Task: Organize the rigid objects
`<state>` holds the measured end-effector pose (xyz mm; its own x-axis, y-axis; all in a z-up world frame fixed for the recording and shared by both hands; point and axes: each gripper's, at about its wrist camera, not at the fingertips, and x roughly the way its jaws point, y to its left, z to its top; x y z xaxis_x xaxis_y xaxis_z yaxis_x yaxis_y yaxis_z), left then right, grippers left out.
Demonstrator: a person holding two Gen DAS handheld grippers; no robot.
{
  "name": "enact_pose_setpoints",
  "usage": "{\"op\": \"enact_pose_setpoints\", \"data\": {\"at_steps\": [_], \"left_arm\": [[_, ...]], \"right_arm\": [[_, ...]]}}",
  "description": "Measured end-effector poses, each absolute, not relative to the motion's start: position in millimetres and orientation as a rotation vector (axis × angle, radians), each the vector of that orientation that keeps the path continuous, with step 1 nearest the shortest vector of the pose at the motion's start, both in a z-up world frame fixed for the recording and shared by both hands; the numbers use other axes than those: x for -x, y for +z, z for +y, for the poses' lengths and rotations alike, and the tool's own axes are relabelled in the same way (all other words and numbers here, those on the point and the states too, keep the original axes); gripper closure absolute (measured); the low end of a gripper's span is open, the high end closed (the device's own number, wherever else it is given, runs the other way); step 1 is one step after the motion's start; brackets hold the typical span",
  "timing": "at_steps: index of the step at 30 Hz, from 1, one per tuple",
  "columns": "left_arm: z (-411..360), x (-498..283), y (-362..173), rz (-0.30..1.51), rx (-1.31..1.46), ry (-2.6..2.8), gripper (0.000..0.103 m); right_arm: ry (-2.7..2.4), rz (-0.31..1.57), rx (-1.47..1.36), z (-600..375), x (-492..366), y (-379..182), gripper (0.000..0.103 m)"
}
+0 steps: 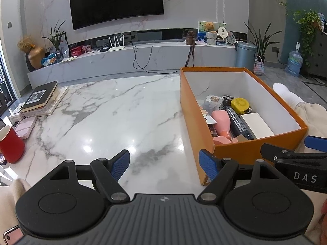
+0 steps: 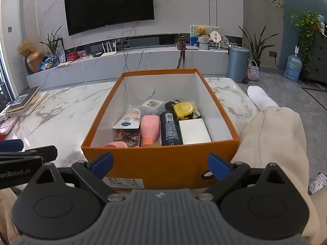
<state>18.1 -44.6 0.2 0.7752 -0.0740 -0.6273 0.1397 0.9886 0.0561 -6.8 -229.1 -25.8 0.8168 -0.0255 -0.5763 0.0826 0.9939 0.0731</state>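
Observation:
An orange shoebox (image 2: 159, 159) (image 1: 190, 102) stands on the marble table (image 1: 106, 114), holding a pink bottle (image 2: 150, 128), a dark bottle (image 2: 170, 128), a white box (image 2: 194, 131), a yellow tape measure (image 2: 184, 109), a white tube (image 2: 130, 118) and a small clear box (image 2: 152, 105). My right gripper (image 2: 161, 163) is open, its blue fingertips just in front of the box's near wall. My left gripper (image 1: 165, 164) is open over bare marble, left of the box, with nothing between its fingers. The other gripper shows at each view's edge.
A stack of books (image 1: 40, 98), a pink case (image 1: 24, 127) and a red cup (image 1: 11, 145) sit at the table's left. A person's leg in beige trousers and a white sock (image 2: 261, 98) rests to the right of the box. A TV wall lies behind.

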Motion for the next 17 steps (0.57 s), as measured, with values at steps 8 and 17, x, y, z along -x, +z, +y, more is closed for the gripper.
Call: {"op": "enact_pose_setpoints", "data": {"at_steps": [8, 17], "left_arm": [[-44.7, -18.2, 0.4, 0.682, -0.094, -0.130, 0.013], [-43.2, -17.8, 1.2, 0.674, -0.090, -0.127, 0.013]], "right_arm": [[-0.057, 0.614, -0.095, -229.0, 6.6, -26.1, 0.006], [-0.058, 0.614, -0.094, -228.7, 6.4, -26.1, 0.006]]}}
